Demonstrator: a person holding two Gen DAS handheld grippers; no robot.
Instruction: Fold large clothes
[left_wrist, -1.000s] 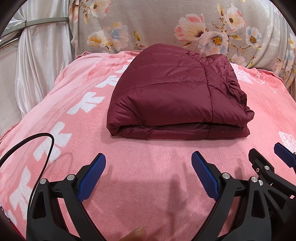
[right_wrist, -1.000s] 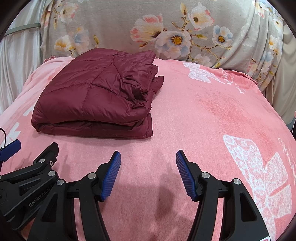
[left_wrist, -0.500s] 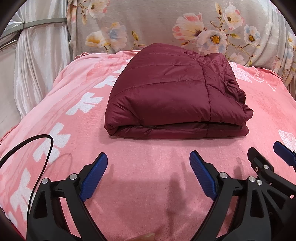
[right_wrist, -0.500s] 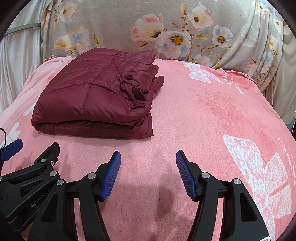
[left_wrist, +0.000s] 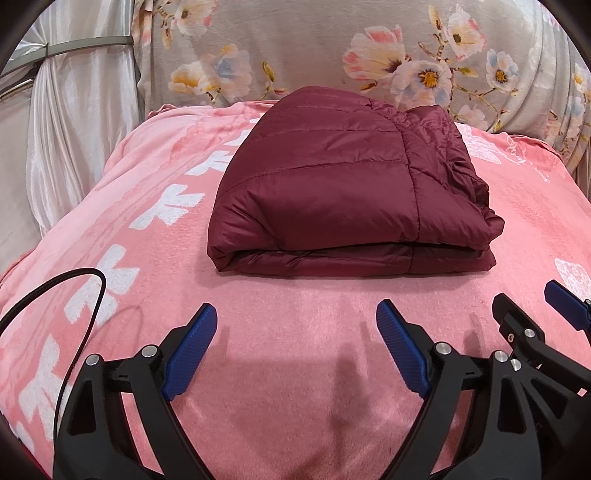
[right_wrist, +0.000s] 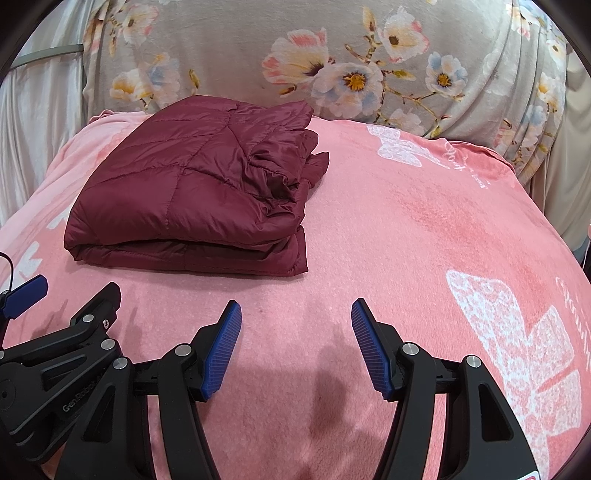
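Since the earlier frame only the left claw (left_wrist: 295, 332) has narrowed slightly, empty like the half-open right claw (right_wrist: 295, 332); the folded maroon quilted puffer jacket (left_wrist: 347, 192) lies apart on the pink fleece bed blanket (left_wrist: 295, 369), so press its ruffled right edge flat.

Folded maroon jacket (right_wrist: 192, 199) lying on a pink blanket (right_wrist: 406, 240), toward its far left, before a floral cloth (right_wrist: 332, 55). Right gripper (right_wrist: 295, 345) in the foreground, blue pads (right_wrist: 221, 350) apart, nothing between them. Left gripper (right_wrist: 55, 332) partly visible at lower left, just beside it.
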